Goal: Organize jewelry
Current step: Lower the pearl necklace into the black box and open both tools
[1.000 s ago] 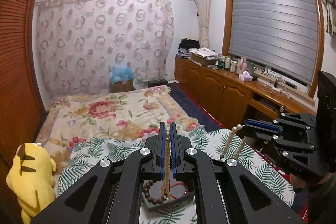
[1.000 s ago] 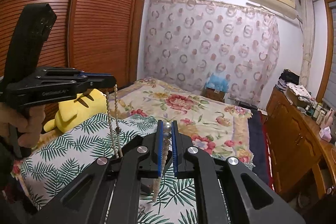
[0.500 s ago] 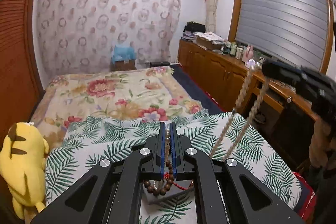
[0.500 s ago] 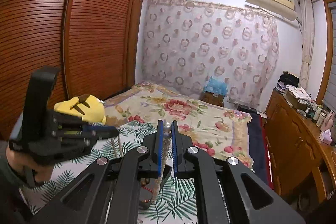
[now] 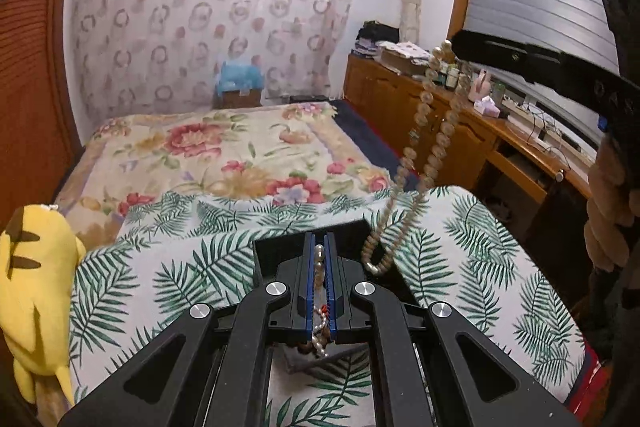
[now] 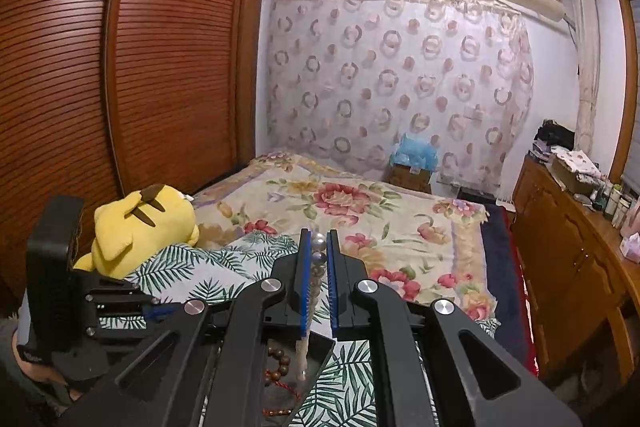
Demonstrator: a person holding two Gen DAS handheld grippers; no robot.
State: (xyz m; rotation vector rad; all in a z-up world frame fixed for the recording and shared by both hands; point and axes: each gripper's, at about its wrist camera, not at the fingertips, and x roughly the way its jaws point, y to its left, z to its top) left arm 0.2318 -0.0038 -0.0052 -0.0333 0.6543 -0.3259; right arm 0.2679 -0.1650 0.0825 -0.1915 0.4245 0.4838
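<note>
A pearl necklace [image 5: 425, 115] is strung between both grippers. My left gripper [image 5: 319, 239] is shut on one end of it, low over a dark jewellery tray [image 5: 272, 249]. In the left wrist view my right gripper [image 5: 456, 45] is up at the right, and the necklace hangs from it in a long loop. In its own view the right gripper [image 6: 319, 243] is shut on pearls, and the strand [image 6: 302, 355] drops into the tray [image 6: 324, 341]. A brown bead bracelet [image 6: 280, 361] and a red cord [image 6: 282, 385] lie in the tray. The left gripper [image 6: 156, 309] is low at the left.
The tray rests on a palm-leaf cloth [image 5: 460, 251] at the foot of a bed with a floral blanket [image 5: 224, 151]. A yellow plush toy [image 5: 32, 279] lies at the left. A wooden cabinet [image 5: 472, 131] lines the right wall and a slatted wardrobe [image 6: 120, 67] the left.
My left gripper has sunk toward the tray with its end of the necklace. The right gripper has swung right and sits higher in the left view. The loop now hangs longer between them.
</note>
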